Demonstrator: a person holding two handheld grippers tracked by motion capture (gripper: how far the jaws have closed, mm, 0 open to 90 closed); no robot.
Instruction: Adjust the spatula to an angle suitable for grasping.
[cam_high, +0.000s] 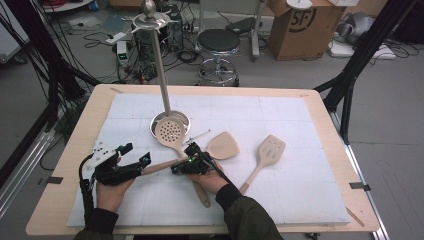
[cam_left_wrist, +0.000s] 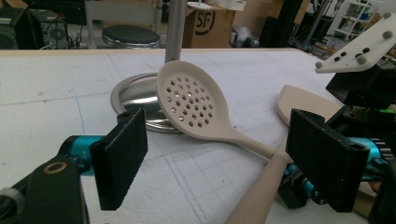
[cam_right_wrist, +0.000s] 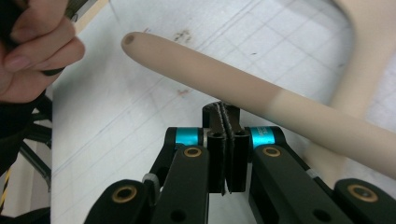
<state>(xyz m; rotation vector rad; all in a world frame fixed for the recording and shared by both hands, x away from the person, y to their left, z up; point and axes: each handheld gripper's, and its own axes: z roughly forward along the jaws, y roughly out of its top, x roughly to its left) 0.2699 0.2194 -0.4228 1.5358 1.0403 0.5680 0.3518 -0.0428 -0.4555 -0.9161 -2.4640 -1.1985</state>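
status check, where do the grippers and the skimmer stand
Left hand-held gripper open, skimmer handle between its jaws. Right hand-held gripper shut, empty, under the handle. Spatula lying close by.

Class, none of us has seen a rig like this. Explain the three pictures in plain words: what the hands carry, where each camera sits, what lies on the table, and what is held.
A person carries a hand-worked two-jaw tool in each hand. The high view looks down on the table. The other two cameras ride on the tools and look along their jaws. On the white board stands a metal rack, and beside it lie a skimmer, a solid spatula and a slotted turner. The left tool is open, with its jaws either side of the solid spatula's handle. The right tool is shut on nothing, its tips next to that handle.
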